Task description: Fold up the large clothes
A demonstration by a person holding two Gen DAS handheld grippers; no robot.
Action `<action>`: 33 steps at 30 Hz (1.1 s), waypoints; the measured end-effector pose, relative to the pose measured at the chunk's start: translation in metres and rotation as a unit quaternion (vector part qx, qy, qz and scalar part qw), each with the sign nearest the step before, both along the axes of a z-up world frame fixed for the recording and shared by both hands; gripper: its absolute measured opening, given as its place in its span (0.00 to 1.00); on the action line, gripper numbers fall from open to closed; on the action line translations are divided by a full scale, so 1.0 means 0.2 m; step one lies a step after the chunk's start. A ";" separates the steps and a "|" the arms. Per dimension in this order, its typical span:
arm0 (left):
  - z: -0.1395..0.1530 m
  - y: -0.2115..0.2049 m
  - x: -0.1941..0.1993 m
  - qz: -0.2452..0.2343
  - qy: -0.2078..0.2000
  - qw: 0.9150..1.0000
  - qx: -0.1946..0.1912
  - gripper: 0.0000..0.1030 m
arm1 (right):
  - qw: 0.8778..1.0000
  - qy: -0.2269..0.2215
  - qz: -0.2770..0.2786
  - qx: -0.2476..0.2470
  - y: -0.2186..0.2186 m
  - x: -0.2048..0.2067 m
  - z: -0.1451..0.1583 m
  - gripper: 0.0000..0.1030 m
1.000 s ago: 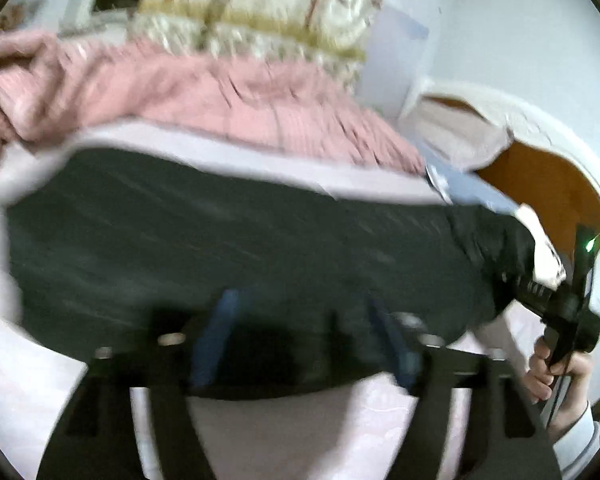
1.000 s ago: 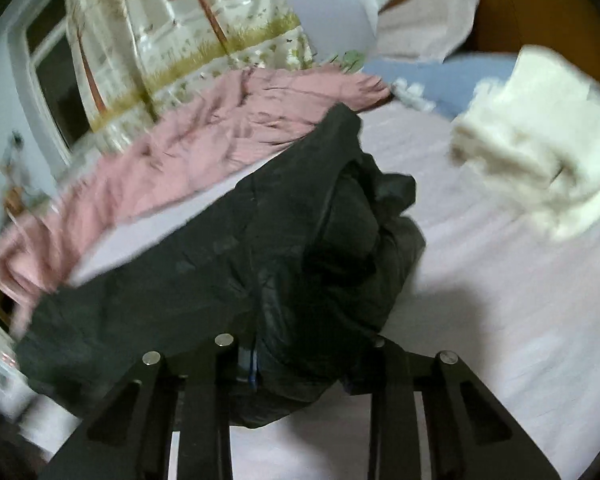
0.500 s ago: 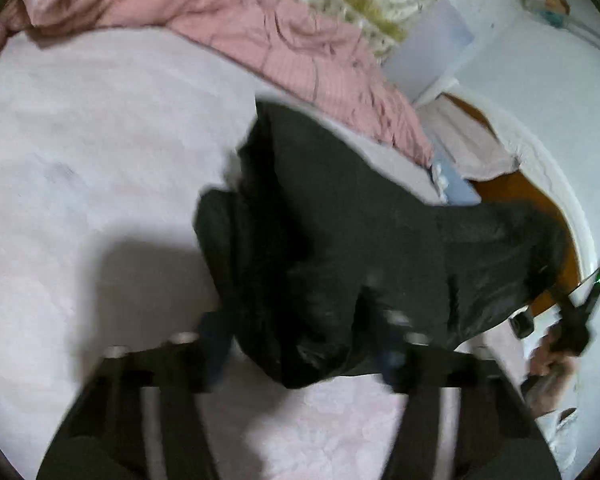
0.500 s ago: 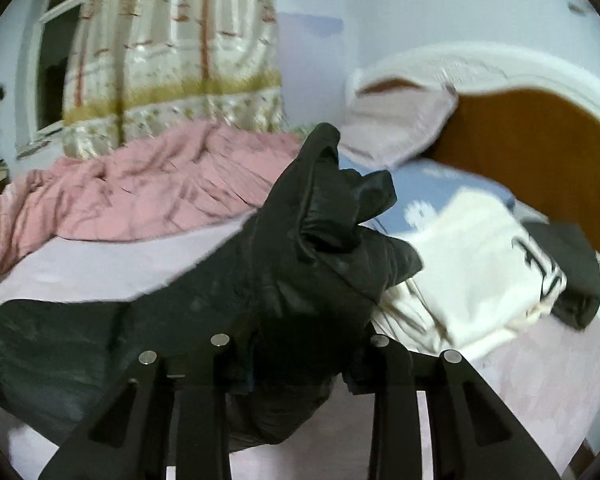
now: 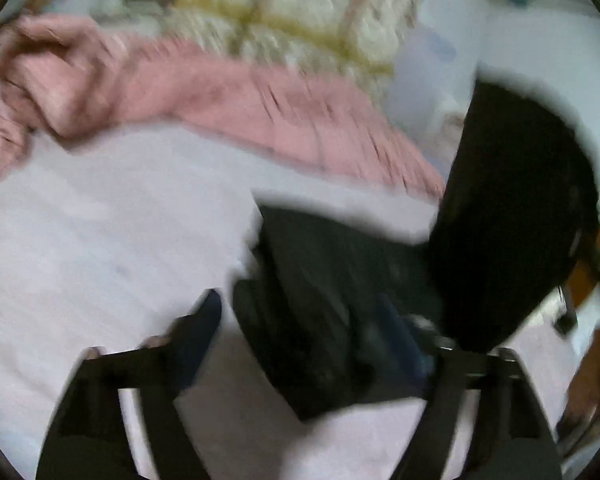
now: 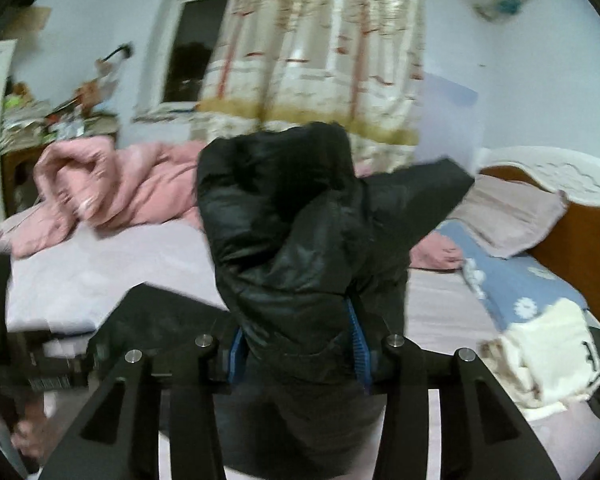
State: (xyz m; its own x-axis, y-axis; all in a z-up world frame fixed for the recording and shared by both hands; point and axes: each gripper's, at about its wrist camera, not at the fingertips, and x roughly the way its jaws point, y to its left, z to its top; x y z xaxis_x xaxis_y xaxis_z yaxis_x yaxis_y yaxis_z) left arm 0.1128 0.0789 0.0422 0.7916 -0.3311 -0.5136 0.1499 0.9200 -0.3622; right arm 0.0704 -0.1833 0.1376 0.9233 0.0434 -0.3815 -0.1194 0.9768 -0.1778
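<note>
Black padded jacket [image 6: 292, 256]: soft, bulky, slippery; take by hems. Bunched at twelve o'clock in right gripper [image 6: 298, 350], jaws opening around it; left gripper [image 5: 308, 344] jaws opening, fabric between, over bed [image 5: 100, 240].

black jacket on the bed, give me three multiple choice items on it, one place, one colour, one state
1. Where does the pink quilt lie relative to the black jacket?
A. on the floor
B. behind it, on the bed
C. under the headboard

2. What colour is the folded garment at the right?
A. cream
B. red
C. green

3. How is the jacket in the right wrist view?
A. flat and folded
B. hung on a hook
C. bunched, raised between the right gripper jaws

Key: B, quilt heaped behind it; A, pale cream cloth; C, jacket stands up between the opening jaws.
</note>
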 end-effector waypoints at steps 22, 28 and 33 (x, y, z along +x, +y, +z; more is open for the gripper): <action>0.26 0.09 -0.13 -0.005 -0.139 0.990 0.029 0.80 | 0.995 -0.009 0.076 0.063 0.12 -0.18 -0.29 0.83; 0.37 -0.17 -0.06 -0.050 -0.135 0.989 0.046 0.95 | 0.994 0.010 -0.022 0.103 -0.29 0.00 -0.20 0.83; 0.40 -0.39 0.23 -0.052 -0.066 0.994 0.067 0.95 | 0.990 0.076 -0.019 0.118 -0.47 0.13 -0.33 0.83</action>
